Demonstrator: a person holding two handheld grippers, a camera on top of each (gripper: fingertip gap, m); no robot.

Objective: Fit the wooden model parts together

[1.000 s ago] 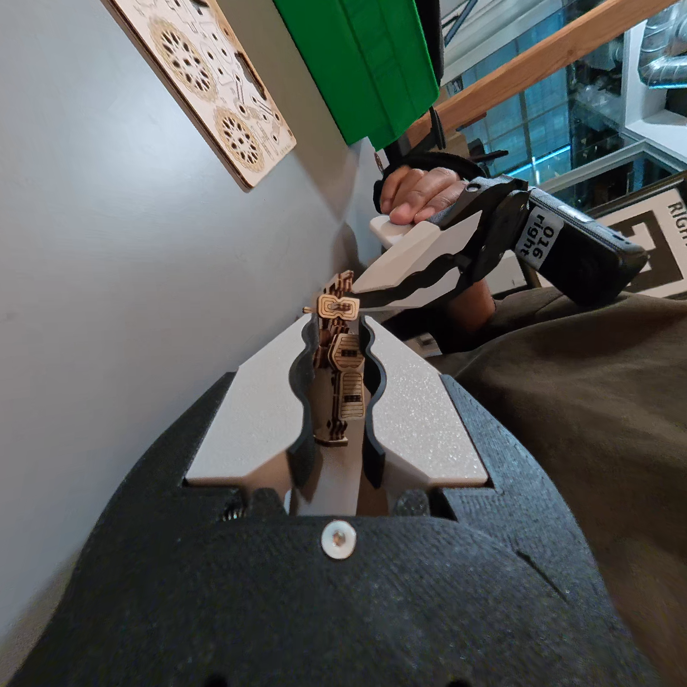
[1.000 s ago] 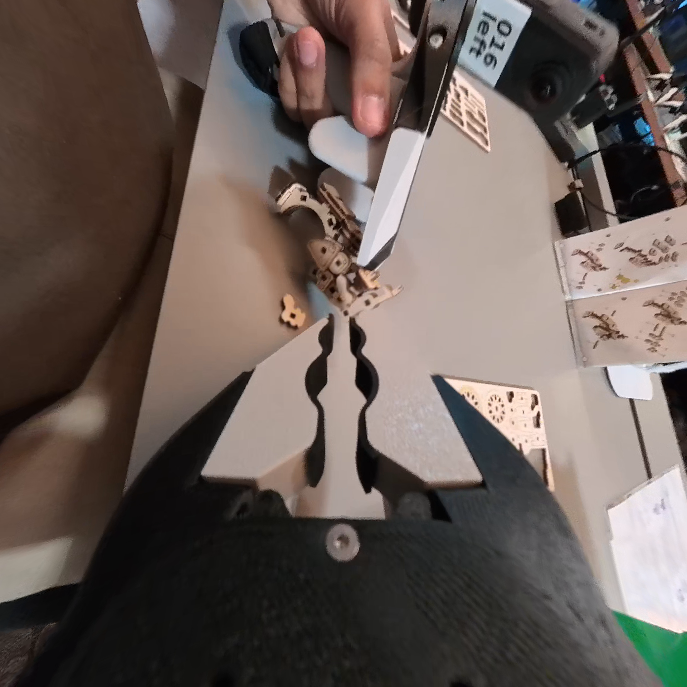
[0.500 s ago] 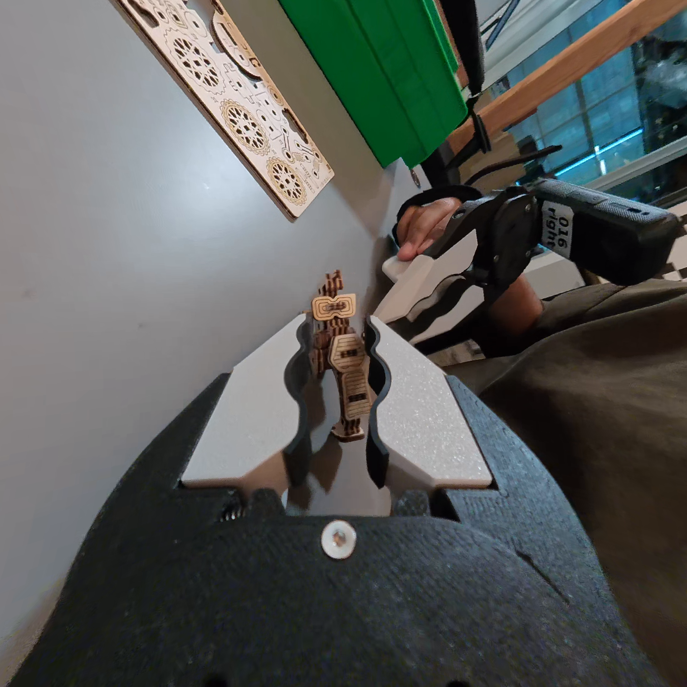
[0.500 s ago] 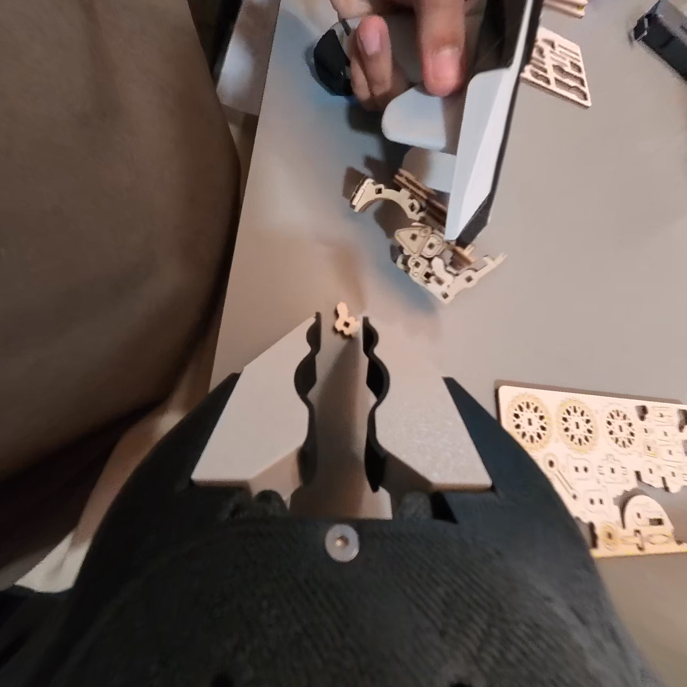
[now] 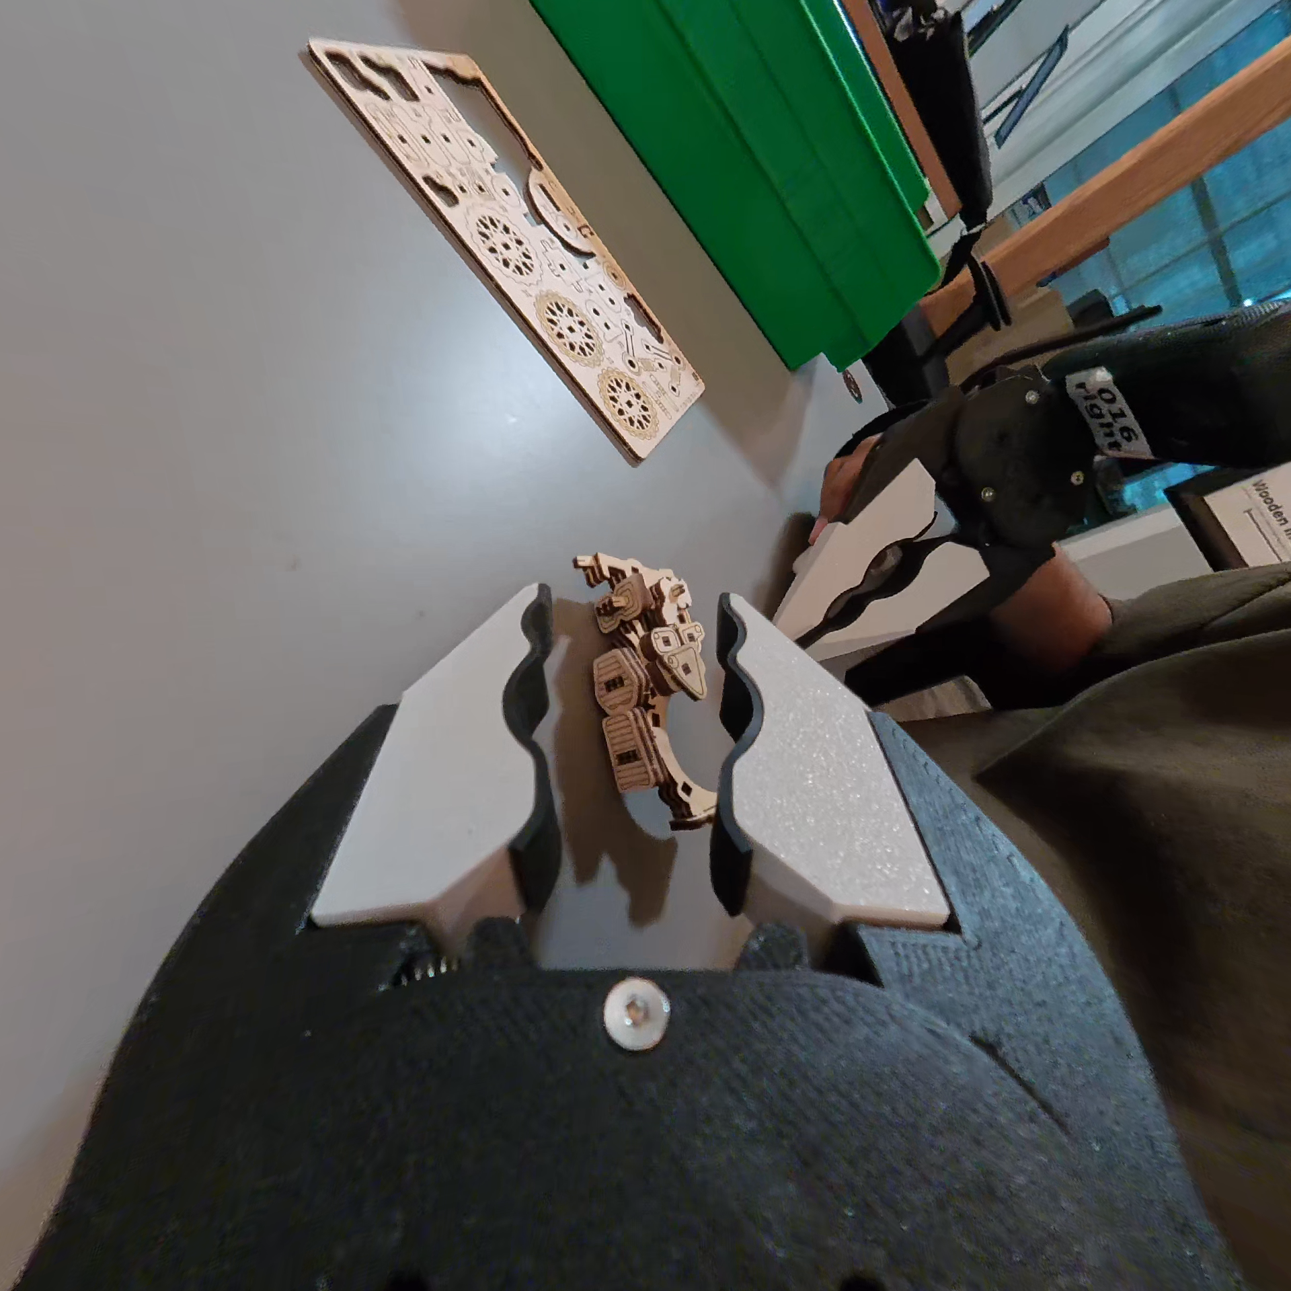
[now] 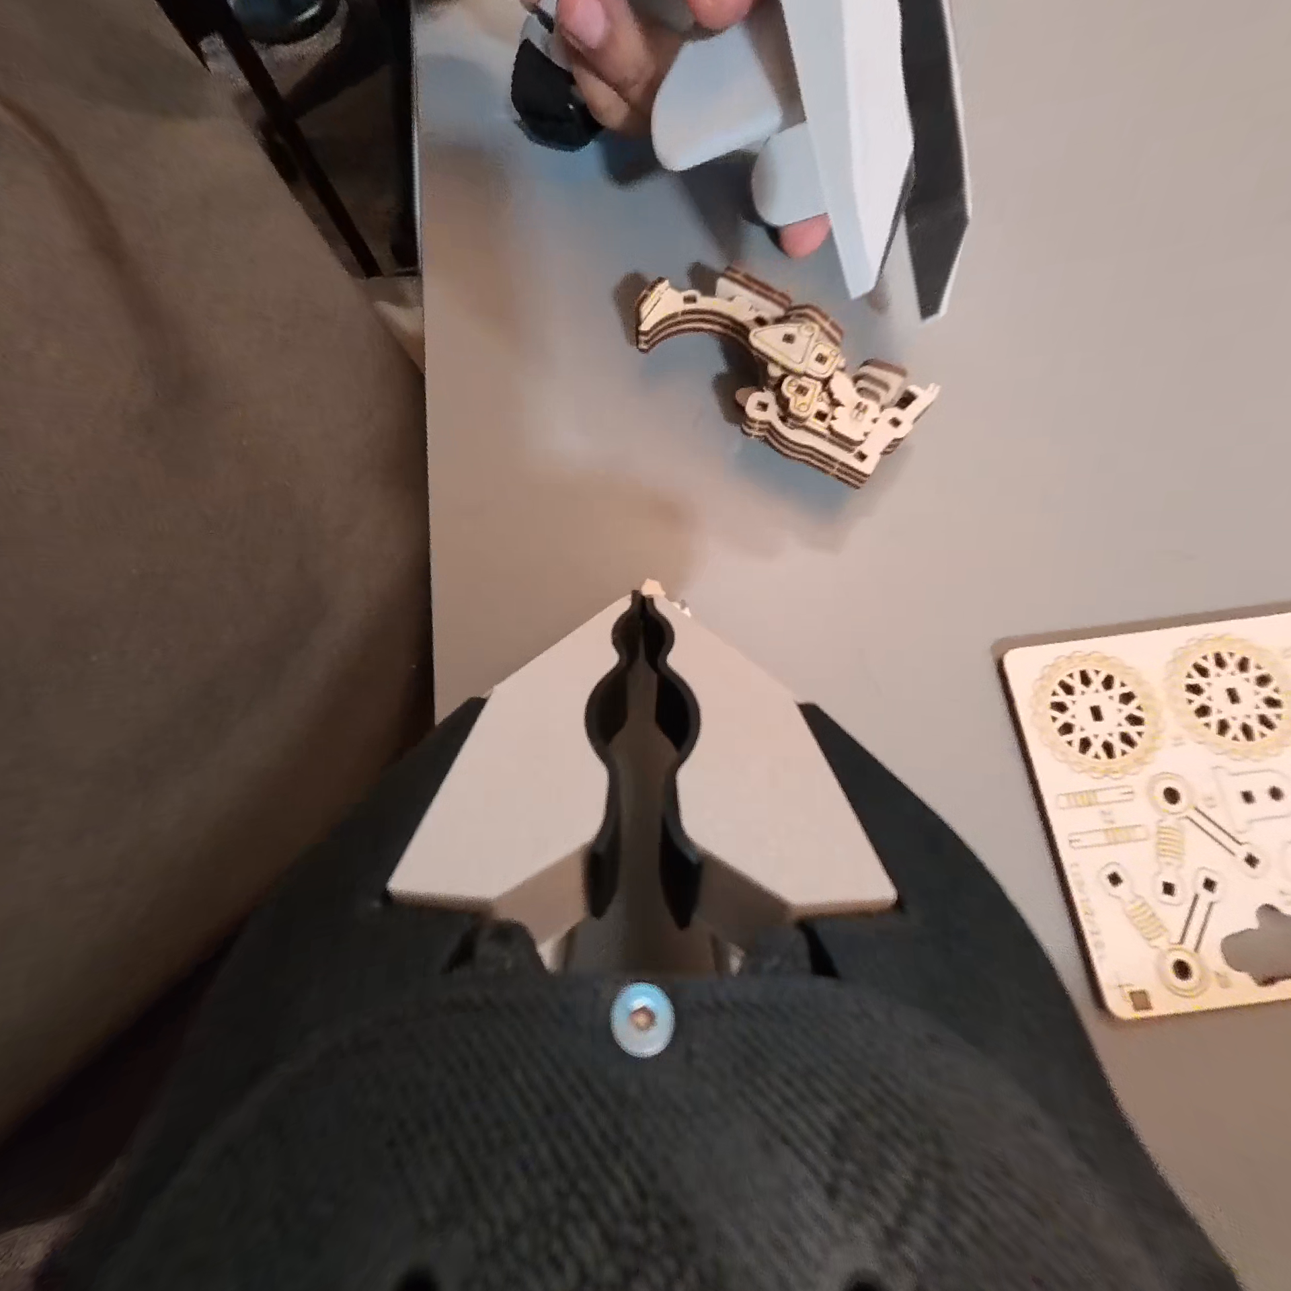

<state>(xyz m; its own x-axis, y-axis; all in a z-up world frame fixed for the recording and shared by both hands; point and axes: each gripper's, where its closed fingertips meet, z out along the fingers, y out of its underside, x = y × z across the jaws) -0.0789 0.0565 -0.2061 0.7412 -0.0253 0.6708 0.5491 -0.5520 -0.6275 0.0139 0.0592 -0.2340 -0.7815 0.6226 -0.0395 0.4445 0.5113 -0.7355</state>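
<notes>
The part-built wooden model (image 5: 650,691) lies on the grey table (image 5: 209,419) between the fingers of my left gripper (image 5: 632,608), which is open. Neither pad touches the model. In the right wrist view the model (image 6: 789,377) lies flat, with the left gripper (image 6: 894,300) just above it and clear of it. My right gripper (image 6: 646,594) is shut near the table's front edge. A small pale wooden piece (image 6: 653,585) shows pinched at its tips. The right gripper also shows, shut, in the left wrist view (image 5: 810,632).
A laser-cut wooden parts sheet (image 5: 531,237) lies farther out on the table; it also shows in the right wrist view (image 6: 1153,803). A green box (image 5: 754,161) stands beyond it. The person's clothed lap (image 6: 174,489) lies along the table's edge. About 10 centimeters separates my left fingertips from my right.
My left gripper opened and let go of the model, which now lies on the table. My right gripper drew back from the model to a small loose piece and shut on it.
</notes>
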